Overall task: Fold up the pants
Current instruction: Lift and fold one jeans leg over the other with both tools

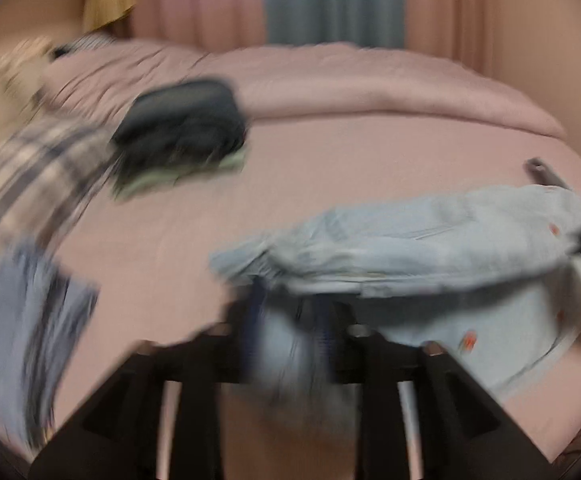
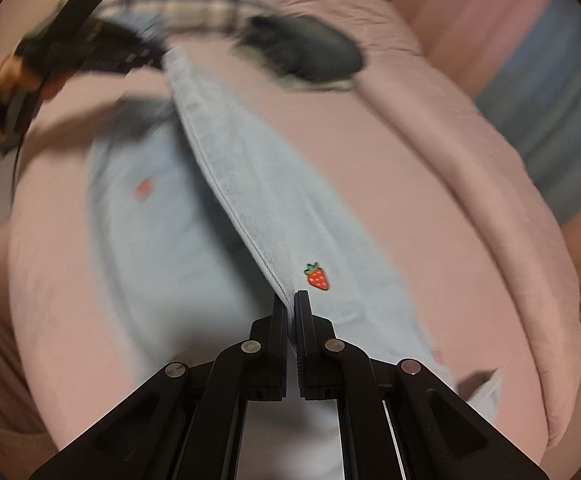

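The right wrist view shows the right gripper [image 2: 290, 300] with jaws pinching the pale blue pants [image 2: 226, 184], whose long edge runs toward eleven o'clock to the left gripper [image 2: 90, 52], its jaws' state unclear through blur.

No legible txt, only strawberry patch [image 2: 317, 276] on pants [image 2: 250, 184]

Ahead of the left gripper [image 1: 288, 344], the pink bed [image 1: 330, 152] is bare and easy to cross. A dark pile of clothes [image 1: 180, 128] sits further ahead to its left. A checked cloth [image 1: 38, 172] and a blue cloth [image 1: 26, 320] crowd its left side, and the pale pants [image 1: 430, 248] fill its right side.
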Tool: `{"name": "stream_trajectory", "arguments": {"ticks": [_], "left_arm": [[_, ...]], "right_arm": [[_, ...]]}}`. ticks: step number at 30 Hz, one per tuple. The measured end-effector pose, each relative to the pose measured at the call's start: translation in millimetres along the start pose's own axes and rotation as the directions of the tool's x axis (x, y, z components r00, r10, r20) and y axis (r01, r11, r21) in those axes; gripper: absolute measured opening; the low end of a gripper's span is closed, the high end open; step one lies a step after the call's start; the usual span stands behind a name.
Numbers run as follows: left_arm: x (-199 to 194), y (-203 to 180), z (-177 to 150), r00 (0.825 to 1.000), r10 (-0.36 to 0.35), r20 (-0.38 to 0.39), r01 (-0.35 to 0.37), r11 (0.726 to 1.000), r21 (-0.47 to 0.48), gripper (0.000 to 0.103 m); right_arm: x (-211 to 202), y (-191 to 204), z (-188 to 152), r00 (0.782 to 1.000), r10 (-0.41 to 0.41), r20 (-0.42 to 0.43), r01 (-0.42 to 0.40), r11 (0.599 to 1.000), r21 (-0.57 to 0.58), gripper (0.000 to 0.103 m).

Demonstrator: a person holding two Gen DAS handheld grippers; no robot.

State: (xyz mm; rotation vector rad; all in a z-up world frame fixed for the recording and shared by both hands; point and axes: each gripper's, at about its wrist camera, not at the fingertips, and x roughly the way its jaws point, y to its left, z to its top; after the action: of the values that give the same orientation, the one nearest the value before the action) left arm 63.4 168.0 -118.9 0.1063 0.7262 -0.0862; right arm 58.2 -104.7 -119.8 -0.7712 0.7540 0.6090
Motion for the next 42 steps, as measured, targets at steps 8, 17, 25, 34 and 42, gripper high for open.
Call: {"name": "stream_trajectory", "arguments": {"ticks": [8, 17, 25, 34, 42], "left_arm": [[-15, 31, -41, 0.988, -0.153, -0.021, 0.130, 0.898, -0.421, 0.061], [34, 45, -22, 0.916, -0.398, 0.057, 0.289, 0.552, -0.783, 0.058], [66, 55, -16, 0.926, -0.377, 0.014, 0.197, 0.450, -0.871, 0.010], [10, 55, -16, 0.955, -0.287, 0.074, 0.228, 0.553, -0.801, 0.010], [40, 53, -54, 0.950, -0.311, -0.032, 0.159, 0.568, -0.807, 0.012]], "right_arm": [[44, 35, -27, 0.998, 0.019, -0.068, -0.018, 1.000, 0.008, 0.005], [45, 17, -26, 0.998, 0.054, -0.036, -0.049, 0.988, 0.144, 0.005], [36, 5, -21, 0.997, 0.079, 0.020, -0.081, 0.969, 0.235, 0.005], [3, 21, -11, 0.996, 0.054, 0.072, -0.067, 0.979, 0.195, 0.005], [36, 62, -31, 0.998, 0.059, -0.023, -0.056, 0.990, 0.128, 0.005]]}}
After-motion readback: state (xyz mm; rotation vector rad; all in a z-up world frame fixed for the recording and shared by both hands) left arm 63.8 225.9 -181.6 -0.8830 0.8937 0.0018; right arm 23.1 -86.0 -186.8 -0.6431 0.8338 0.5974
